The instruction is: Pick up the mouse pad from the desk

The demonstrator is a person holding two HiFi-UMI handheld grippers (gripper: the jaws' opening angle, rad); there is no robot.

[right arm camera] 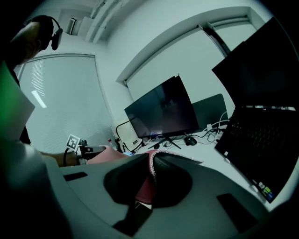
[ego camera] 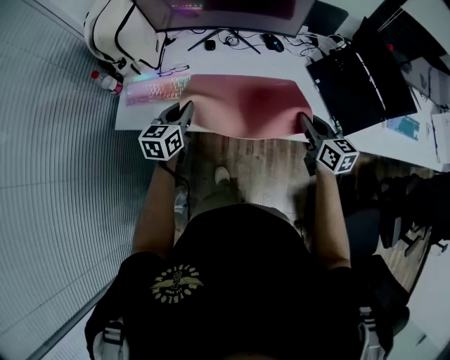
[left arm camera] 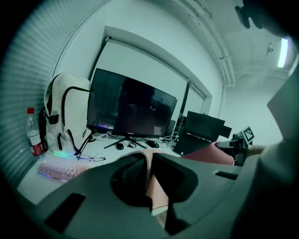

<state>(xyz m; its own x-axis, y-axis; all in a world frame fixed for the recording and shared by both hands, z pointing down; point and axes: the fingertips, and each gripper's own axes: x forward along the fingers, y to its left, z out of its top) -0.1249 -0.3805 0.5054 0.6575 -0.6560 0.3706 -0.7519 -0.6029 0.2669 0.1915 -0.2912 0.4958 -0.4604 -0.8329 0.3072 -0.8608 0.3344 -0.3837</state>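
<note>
The pink mouse pad (ego camera: 246,104) hangs in a sagging sheet over the near edge of the white desk (ego camera: 211,62), held at both near corners. My left gripper (ego camera: 187,111) is shut on its left corner, and the stitched pad edge (left arm camera: 147,170) shows pinched between the jaws. At the other corner my right gripper (ego camera: 306,124) is shut on the pad, whose stitched edge (right arm camera: 151,170) runs between those jaws. From the left gripper view the right gripper (left arm camera: 236,144) shows beyond the pad; from the right gripper view the left gripper (right arm camera: 86,150) shows likewise.
A lit keyboard (ego camera: 156,89) and glasses (ego camera: 172,70) lie at the desk's left. A monitor (ego camera: 232,13), a black mouse (ego camera: 273,43) and cables stand behind. An open laptop (ego camera: 362,81) is at the right, a white backpack (ego camera: 116,31) and a bottle (ego camera: 105,81) at the left.
</note>
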